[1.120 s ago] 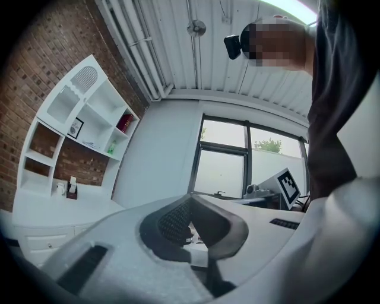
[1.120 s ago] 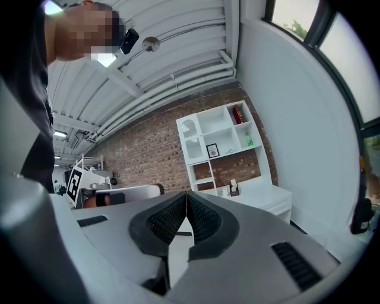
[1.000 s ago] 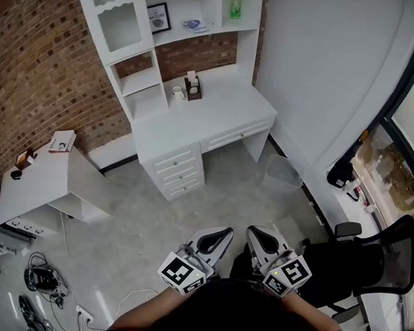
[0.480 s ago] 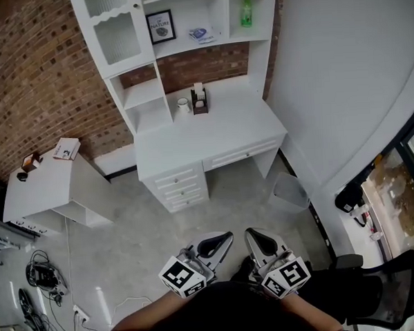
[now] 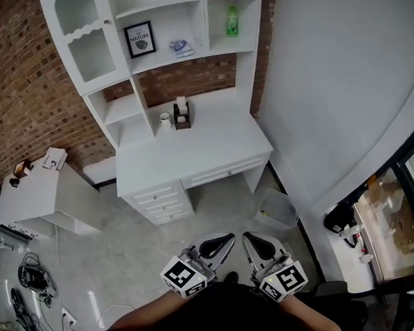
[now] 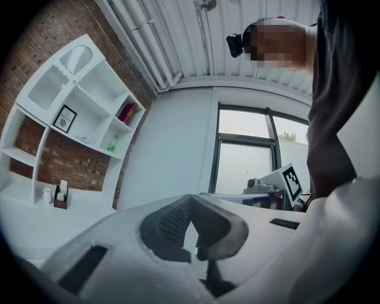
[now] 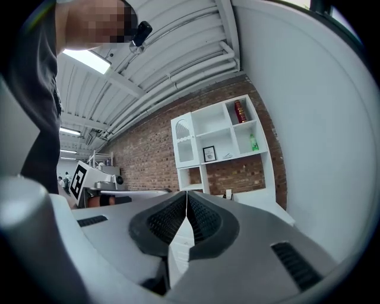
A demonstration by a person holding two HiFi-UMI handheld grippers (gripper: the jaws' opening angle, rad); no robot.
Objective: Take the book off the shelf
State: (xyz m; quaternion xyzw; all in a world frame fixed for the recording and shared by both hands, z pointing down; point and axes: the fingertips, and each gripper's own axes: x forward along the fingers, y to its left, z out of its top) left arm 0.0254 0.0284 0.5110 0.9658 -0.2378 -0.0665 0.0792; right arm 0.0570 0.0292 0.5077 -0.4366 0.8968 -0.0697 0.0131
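1. Both grippers are held level in front of my body, side by side and well short of the white desk (image 5: pixel 192 155). Neither carries anything.
2. Left gripper (image 6: pixel 191 199): the ribbed pads are pressed together at the tips, with nothing between them.
3. Right gripper (image 7: pixel 187 196): the pads likewise meet tip to tip and are empty.
4. The red book (image 7: pixel 239 111) stands upright, or nearly so, in the top right compartment of the shelf unit (image 5: pixel 203 16) above the desk. It is one level above the green bottle (image 7: pixel 253 142) and well apart from both grippers. In the head view it is almost cut off by the top edge.
5. Handling, as I judge it: the book looks like a bound hardback, so stiff, moderately heavy for two small pads, and probably smooth on its covers.
6. Where to take hold: I would spread one gripper and close it across the spine about halfway up, with one pad on each cover. A hold at the top corner would let the book swing.
7. Risk: the compartment is high, so the book could tip forward as it clears the ledge. The other gripper can support its lower edge.
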